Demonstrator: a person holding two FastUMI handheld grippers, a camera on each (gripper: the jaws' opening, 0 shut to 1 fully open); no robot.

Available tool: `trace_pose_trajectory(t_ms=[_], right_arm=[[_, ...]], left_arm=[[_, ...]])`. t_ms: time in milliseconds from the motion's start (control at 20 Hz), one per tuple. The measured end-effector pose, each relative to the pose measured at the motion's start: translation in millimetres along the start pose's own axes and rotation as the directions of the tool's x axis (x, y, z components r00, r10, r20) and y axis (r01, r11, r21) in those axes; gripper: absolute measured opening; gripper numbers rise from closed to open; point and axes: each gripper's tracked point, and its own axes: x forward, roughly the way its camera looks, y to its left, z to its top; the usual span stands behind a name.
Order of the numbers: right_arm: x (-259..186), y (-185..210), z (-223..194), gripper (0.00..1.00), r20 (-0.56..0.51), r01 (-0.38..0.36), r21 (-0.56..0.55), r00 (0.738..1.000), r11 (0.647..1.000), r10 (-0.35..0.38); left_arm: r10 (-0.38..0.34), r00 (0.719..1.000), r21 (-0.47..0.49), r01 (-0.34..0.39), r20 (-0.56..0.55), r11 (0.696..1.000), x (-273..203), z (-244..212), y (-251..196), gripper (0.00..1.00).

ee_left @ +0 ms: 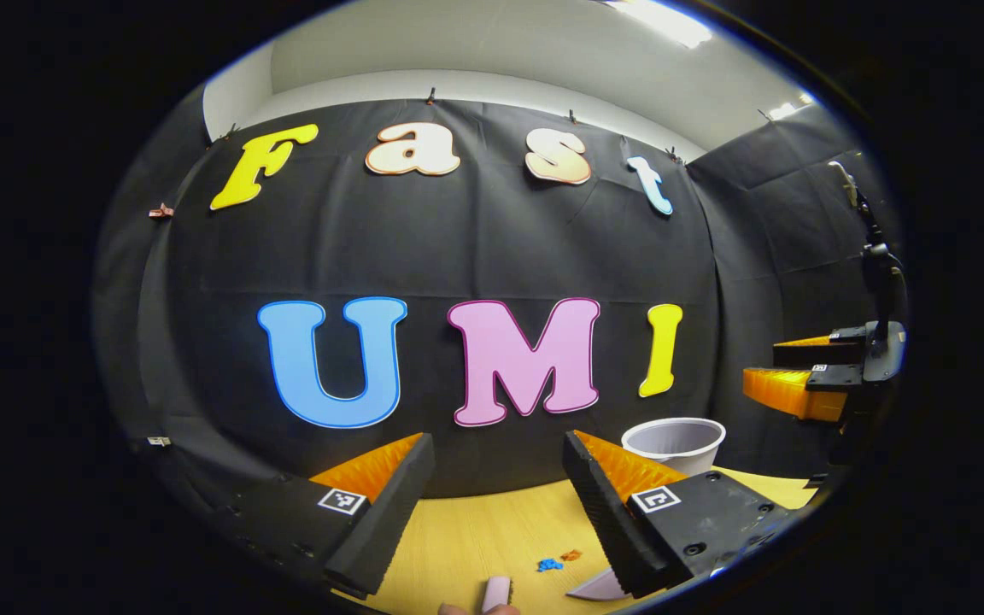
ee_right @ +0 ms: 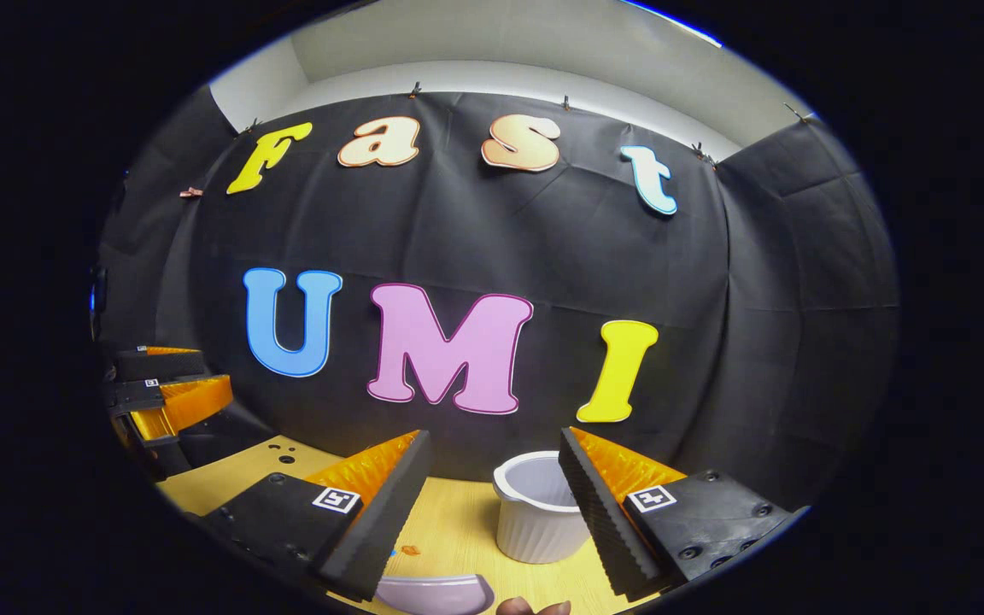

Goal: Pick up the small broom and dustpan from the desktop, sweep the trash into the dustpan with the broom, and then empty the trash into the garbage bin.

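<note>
In the left gripper view, the left gripper (ee_left: 499, 504) hangs above the table (ee_left: 475, 530) with its fingers spread apart, holding nothing. Small blue and orange trash bits (ee_left: 557, 561) lie at lower centre, the white garbage bin (ee_left: 676, 444) at lower right. The right gripper (ee_right: 488, 512), likewise apart and empty, frames the bin; a pale dustpan edge (ee_right: 436, 594) shows at the bottom.
</note>
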Motion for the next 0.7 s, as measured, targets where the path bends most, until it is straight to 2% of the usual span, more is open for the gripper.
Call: trace_pose_trajectory(t_ms=[250, 450, 600, 700], right_arm=[[1, 2, -8, 0.97, -0.022, -0.016, -0.014, 1.000, 1.000, 0.016], [-10, 14, -43, 0.98, -0.143, -0.103, -0.032, 0.985, 0.994, 0.098], [-30, 14, -86, 0.98, -0.290, -0.160, -0.046, 0.947, 0.986, 0.141], [-49, 17, -118, 0.98, -0.404, -0.191, -0.026, 0.900, 0.981, 0.165]], left_arm=[[0.002, 1.000, -0.006, -0.002, -0.009, 1.000, 7, -4, 0, 0.97], [-0.001, 1.000, 0.010, 0.001, -0.015, 1.000, 7, -8, 2, 0.97], [0.000, 1.000, 0.013, 0.001, -0.029, 1.000, 5, -18, 3, 0.97], [0.007, 0.999, 0.005, -0.007, -0.047, 1.000, 4, -26, 5, 0.97]])
